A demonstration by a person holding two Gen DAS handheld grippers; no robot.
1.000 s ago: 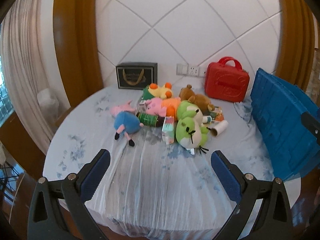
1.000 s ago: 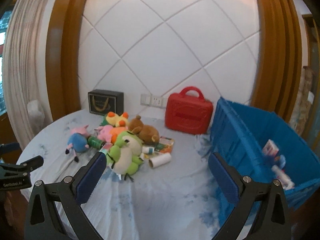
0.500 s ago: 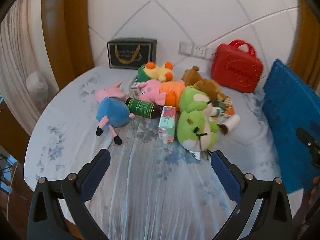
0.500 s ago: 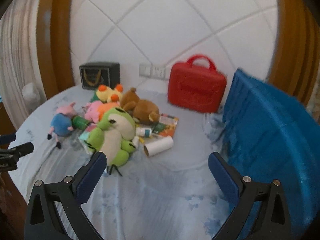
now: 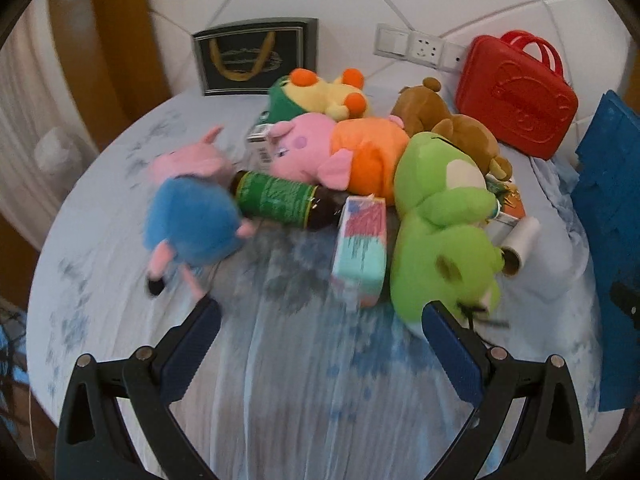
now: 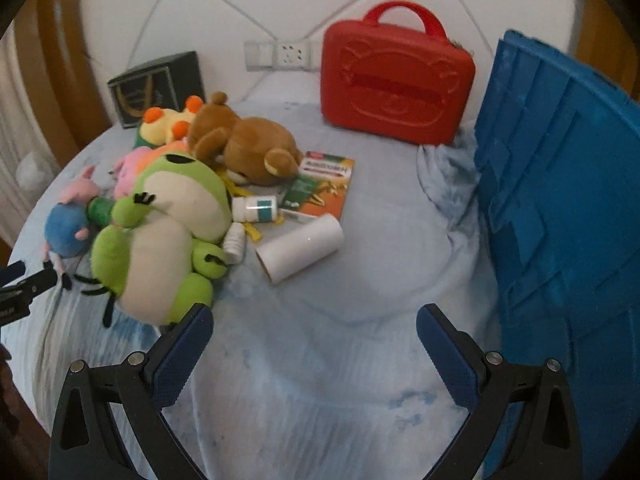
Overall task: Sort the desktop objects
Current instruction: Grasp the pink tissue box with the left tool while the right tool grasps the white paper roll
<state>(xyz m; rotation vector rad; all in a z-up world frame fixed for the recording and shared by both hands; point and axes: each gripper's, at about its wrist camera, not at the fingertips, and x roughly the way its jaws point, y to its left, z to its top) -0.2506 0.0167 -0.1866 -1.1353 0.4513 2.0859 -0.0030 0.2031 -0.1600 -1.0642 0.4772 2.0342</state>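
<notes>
A heap of toys and packs lies on the round, blue-clothed table (image 5: 304, 392). In the left wrist view I see a green frog plush (image 5: 440, 224), a pink and teal carton (image 5: 360, 248), a green-labelled bottle (image 5: 276, 198), a blue pig plush (image 5: 192, 220), a pink and orange pig plush (image 5: 340, 152), a yellow plush (image 5: 320, 94) and a brown bear (image 5: 448, 128). My left gripper (image 5: 320, 320) is open and empty, just short of the carton. My right gripper (image 6: 314, 326) is open and empty, near the frog (image 6: 160, 232) and a white roll (image 6: 300, 248).
A blue crate (image 6: 560, 216) stands at the table's right edge. A red case (image 6: 396, 80) and a dark gift bag (image 5: 256, 58) stand against the back wall. A small white bottle (image 6: 260, 208) and a flat orange-green pack (image 6: 320, 184) lie by the bear (image 6: 248, 148).
Both grippers have moved forward and down toward the heap, so the toys look larger and closer. Both stay open. Nothing on the table has moved.
</notes>
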